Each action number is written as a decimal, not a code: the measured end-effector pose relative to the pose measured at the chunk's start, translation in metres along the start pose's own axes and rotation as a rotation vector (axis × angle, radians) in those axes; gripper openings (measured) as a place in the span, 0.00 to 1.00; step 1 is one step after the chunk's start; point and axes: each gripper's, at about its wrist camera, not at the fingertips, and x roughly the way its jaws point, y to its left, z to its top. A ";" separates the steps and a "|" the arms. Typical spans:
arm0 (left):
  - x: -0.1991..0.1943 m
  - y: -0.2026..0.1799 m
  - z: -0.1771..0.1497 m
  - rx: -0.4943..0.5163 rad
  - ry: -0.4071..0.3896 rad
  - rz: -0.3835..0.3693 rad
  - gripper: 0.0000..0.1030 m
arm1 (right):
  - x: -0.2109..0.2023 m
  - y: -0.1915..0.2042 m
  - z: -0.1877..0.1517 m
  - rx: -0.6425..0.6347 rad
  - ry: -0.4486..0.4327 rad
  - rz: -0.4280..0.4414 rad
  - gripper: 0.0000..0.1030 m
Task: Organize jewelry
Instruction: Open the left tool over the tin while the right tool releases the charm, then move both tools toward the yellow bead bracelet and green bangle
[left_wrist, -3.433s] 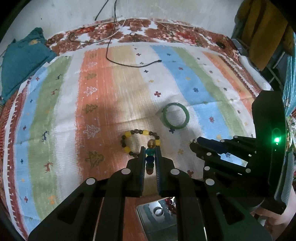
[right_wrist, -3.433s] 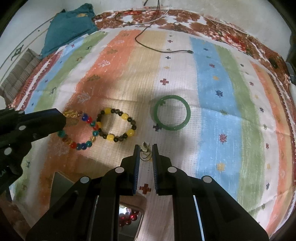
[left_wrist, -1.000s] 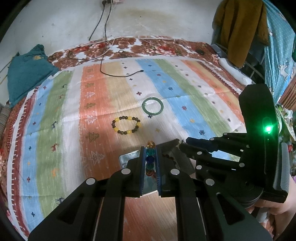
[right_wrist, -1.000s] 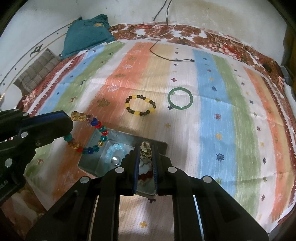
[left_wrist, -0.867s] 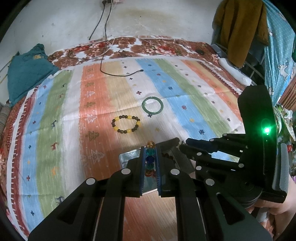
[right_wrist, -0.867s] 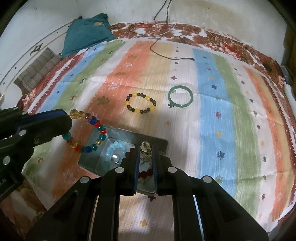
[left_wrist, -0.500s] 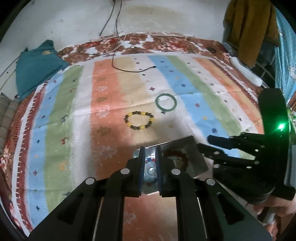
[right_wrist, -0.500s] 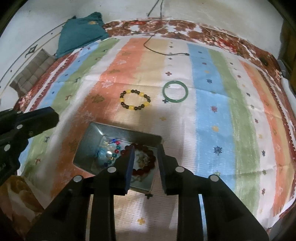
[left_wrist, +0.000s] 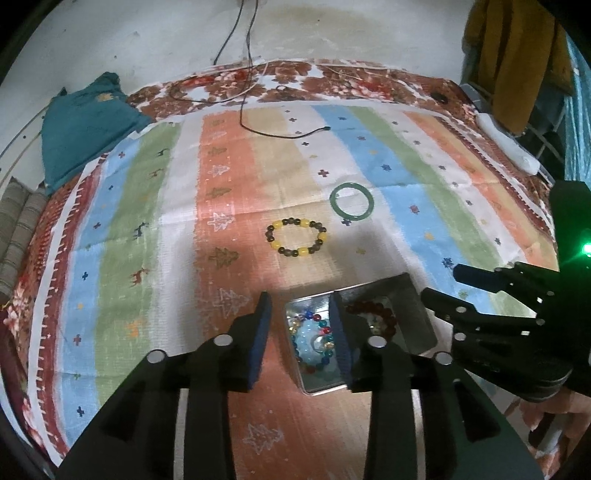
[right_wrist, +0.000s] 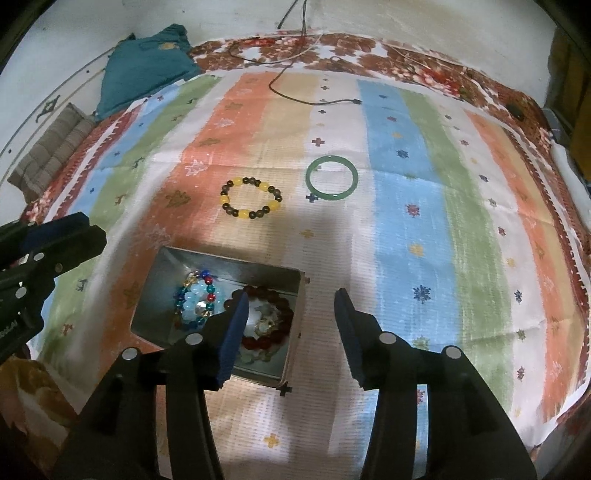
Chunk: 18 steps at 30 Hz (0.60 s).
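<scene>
One metal tray (right_wrist: 168, 273) sits low and left of centre in the right wrist view, on the striped blanket (right_wrist: 406, 229). Inside it lie three bracelets: a multicoloured bead bracelet (right_wrist: 183, 295) and a pale blue bead bracelet (right_wrist: 192, 308) overlapping in the tray's left half, and a dark red bead bracelet (right_wrist: 275, 295) in its right half, with a small pale trinket I cannot identify inside the red loop. Two more pieces lie on the blanket above the tray, apart from each other: one yellow-and-brown bead bracelet (right_wrist: 251, 203) at centre, and one green bangle (right_wrist: 332, 178) just to its right.

The left gripper (left_wrist: 299, 328) hangs over the tray's left end at lower centre of its own view, jaws spread and holding nothing. The right gripper (right_wrist: 290, 325) hovers over the tray's right edge, jaws spread wide and likewise released. Each gripper shows at the edge of the other's view, pointing inward toward the tray.
</scene>
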 end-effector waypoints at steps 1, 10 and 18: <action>0.001 0.001 0.001 -0.004 0.000 0.007 0.37 | 0.000 0.000 0.000 0.001 0.000 -0.001 0.47; 0.015 0.011 0.006 -0.050 0.026 0.024 0.54 | -0.003 -0.006 0.009 0.023 -0.026 0.005 0.53; 0.021 0.014 0.012 -0.073 0.022 0.039 0.69 | -0.003 -0.017 0.022 0.051 -0.042 0.013 0.65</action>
